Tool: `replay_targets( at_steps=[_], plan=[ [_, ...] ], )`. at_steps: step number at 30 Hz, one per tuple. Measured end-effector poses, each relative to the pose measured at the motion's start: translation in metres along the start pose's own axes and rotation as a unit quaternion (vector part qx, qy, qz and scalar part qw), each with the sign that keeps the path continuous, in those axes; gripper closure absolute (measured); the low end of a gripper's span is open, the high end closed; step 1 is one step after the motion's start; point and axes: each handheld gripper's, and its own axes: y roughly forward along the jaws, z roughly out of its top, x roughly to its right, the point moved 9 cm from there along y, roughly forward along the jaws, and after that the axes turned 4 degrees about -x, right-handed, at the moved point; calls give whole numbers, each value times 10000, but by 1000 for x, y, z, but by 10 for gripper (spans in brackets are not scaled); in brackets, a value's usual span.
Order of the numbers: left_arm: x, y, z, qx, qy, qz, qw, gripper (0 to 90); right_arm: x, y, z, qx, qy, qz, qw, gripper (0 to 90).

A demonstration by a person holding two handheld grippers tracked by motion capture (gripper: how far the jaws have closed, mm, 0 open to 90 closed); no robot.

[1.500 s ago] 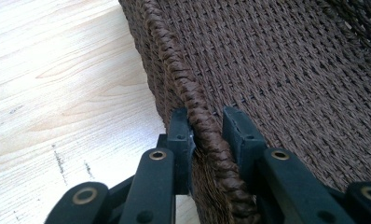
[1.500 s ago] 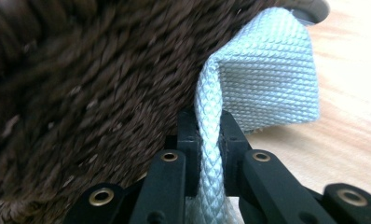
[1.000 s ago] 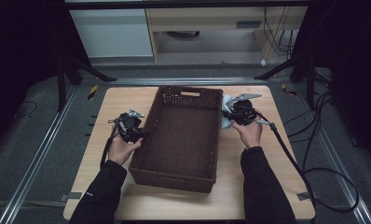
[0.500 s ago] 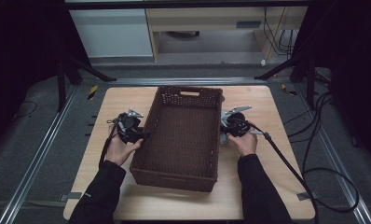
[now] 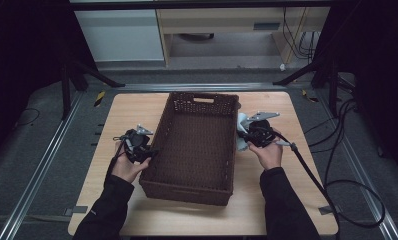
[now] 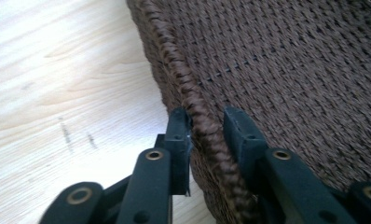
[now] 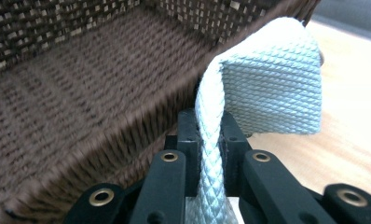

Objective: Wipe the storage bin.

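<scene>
Woven basket (image 5: 194,145) rim clamped by left hand-held gripper (image 6: 207,133); right hand-held gripper (image 7: 207,126) pinches white cloth (image 7: 272,88), w/ risk: cloth snags rim, slips out.

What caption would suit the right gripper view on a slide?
Right claw pinching a pale woven cloth beside the brown wicker basket.

A light wooden table (image 5: 137,112) sits on grey floor with metal rails (image 5: 42,165) at nine and three o'clock. At twelve o'clock stands a pale cabinet (image 5: 119,35); black cables (image 5: 347,145) coil at three.
</scene>
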Motion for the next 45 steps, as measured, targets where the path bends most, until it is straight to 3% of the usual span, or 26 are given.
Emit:
replay_targets(
  at_steps=[9,14,21,24,29,32,37,41,43,45],
  plan=[
    [-2,2,4,62,-73,27,9999,751,-5,21,-33,-398,123,173,9990,830],
    [-5,5,9,73,-62,10,10000,753,-6,23,-33,-402,171,225,9988,829],
    [-9,13,20,68,-20,-5,10000,753,4,-10,-4,212,136,73,9997,830],
    [-9,13,21,50,-7,9,10000,749,3,-14,-2,239,86,42,9997,829],
    [-10,12,20,54,-43,89,9999,684,-1,-1,-15,-87,2,10,10000,829],
    [-9,7,17,37,-36,22,10000,624,-4,7,-27,-294,-18,16,9996,829],
    [-1,1,10,48,94,52,9999,598,-7,11,-44,-484,69,42,9988,829],
    [4,-4,5,20,96,48,9999,597,-11,13,-52,-546,103,88,9984,829],
    [5,-3,1,-102,147,55,9998,639,-14,13,-54,-559,133,151,9982,829],
    [5,-1,-1,-125,65,-21,9999,691,-16,14,-56,-537,198,226,9981,829]
  ],
)
